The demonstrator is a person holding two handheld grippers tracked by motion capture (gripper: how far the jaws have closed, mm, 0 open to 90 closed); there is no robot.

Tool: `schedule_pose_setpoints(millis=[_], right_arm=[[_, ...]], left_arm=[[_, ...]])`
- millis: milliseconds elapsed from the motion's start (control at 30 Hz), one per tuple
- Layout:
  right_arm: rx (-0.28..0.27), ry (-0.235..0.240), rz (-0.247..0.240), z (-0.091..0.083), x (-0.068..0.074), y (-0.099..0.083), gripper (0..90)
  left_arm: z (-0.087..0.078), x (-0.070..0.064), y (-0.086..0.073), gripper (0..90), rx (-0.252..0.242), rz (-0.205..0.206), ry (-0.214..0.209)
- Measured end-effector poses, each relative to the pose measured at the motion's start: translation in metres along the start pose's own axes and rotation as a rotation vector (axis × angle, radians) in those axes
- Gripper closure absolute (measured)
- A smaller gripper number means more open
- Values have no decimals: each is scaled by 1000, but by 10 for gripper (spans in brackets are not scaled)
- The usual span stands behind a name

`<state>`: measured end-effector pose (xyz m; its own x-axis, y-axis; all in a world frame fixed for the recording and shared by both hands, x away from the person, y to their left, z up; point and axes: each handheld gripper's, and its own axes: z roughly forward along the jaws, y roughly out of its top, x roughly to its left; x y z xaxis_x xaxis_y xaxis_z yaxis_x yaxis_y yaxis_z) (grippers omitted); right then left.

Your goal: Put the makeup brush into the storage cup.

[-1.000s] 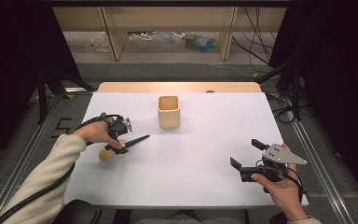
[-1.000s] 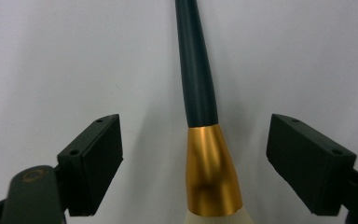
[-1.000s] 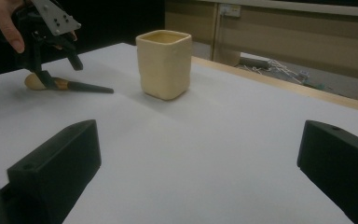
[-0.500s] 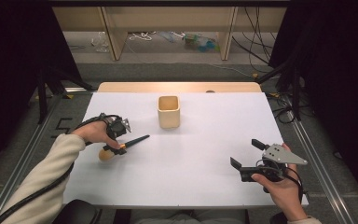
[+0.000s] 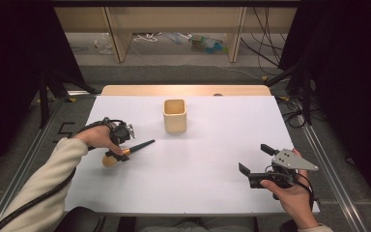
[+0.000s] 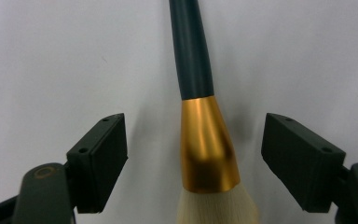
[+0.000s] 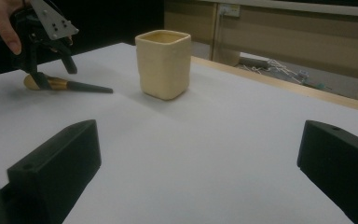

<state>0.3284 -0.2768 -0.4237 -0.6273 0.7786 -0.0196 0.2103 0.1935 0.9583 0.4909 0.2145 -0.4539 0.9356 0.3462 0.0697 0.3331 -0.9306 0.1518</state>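
A makeup brush (image 5: 128, 151) with a dark handle, gold ferrule (image 6: 207, 144) and pale bristles lies on the white table at the left. My left gripper (image 5: 121, 153) stands over it, open, its jaws on either side of the ferrule and not touching it. In the right gripper view the brush (image 7: 67, 85) lies under that left gripper (image 7: 53, 74). A cream square cup (image 5: 175, 116) stands upright at the table's middle back, also in the right gripper view as the cup (image 7: 163, 63). My right gripper (image 5: 256, 166) hovers open near the front right, with nothing between its jaws.
The white table (image 5: 212, 145) has a wooden strip (image 5: 183, 90) along its far edge. Beyond it are a wooden frame and cables (image 5: 203, 43) on the floor. Metal rails (image 5: 328, 164) run along both sides.
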Motion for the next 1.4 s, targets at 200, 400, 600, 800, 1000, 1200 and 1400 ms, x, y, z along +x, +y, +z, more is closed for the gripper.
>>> schedule_pose_setpoints(millis=[200, 400, 600, 800, 1000, 1200, 1400], right_arm=[[-1, -2, -1, 0, 0, 0, 4], [-2, 0, 1, 0, 0, 0, 4], [0, -1, 1, 0, 0, 0, 4], [1, 12, 6, 1, 0, -1, 4], [-2, 13, 11, 1, 0, -1, 4], [4, 13, 11, 1, 0, -1, 5], [12, 10, 7, 1, 0, -1, 5]], left_arm=[[2, 0, 1, 240, 15, 5, -4], [2, 0, 1, 250, 18, 6, -21], [5, 1, 0, 269, 38, 14, -27], [7, 2, 0, 306, 55, -1, -31], [7, 3, 1, 331, 52, -2, -46], [8, 2, 3, 364, 66, 5, -64], [8, 3, 3, 448, 74, 14, -71]])
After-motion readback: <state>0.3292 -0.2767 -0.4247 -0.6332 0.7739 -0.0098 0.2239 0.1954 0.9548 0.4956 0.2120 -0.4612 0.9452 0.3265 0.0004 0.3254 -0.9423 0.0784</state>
